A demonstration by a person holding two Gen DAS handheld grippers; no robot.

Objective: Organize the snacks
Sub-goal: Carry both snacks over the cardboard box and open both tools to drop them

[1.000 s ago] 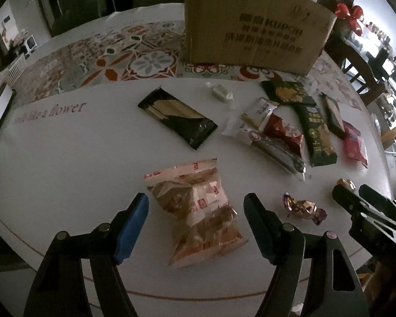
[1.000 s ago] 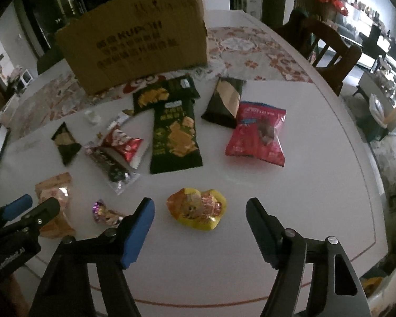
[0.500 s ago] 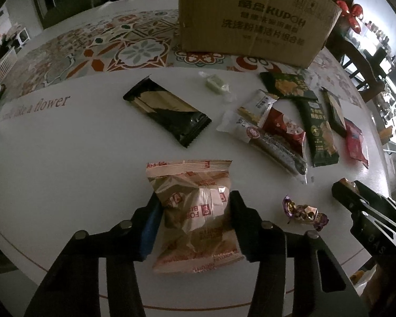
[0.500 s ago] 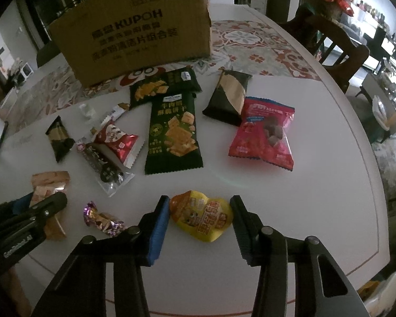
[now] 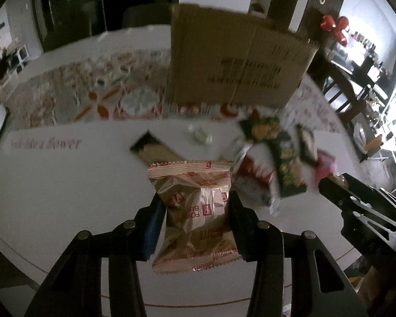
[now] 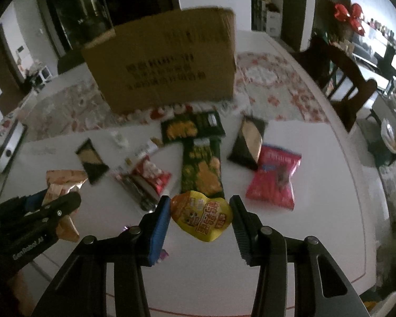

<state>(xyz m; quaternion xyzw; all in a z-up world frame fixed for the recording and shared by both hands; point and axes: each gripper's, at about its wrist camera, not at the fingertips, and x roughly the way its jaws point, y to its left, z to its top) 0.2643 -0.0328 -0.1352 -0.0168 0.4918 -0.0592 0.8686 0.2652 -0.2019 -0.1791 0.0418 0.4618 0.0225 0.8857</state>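
A dim dining room holds a white table (image 6: 316, 211) with a patterned runner (image 5: 66, 92) across its far part. A cardboard box (image 6: 166, 63) stands on that runner. Its printed side faces the cameras and its inside cannot be seen, so what it holds cannot be told.

In front of the box, loose snacks lie on the bare white top: 2 green cracker packs (image 6: 202, 169), a black-and-gold wafer pack (image 6: 249, 142), a red bag (image 6: 274, 179) to the box's right front, another black pack (image 6: 91, 159) to its left front, and a small red-and-white packet (image 6: 151, 175) between them. The scene is blurred, so finer labels are unreadable.

The left gripper (image 5: 195, 218) pinches a tan biscuit bag (image 5: 195, 211) by its sides, nearer the camera than the box, and its jaws are closing a little more. The bag's lower end hangs below the pads.

The right gripper (image 6: 200, 218) pinches a yellow heart-shaped pouch (image 6: 202, 216), both pads against its edges, in front of the box and just before the long green pack.

A wooden chair (image 6: 353, 79) stands right of the box.
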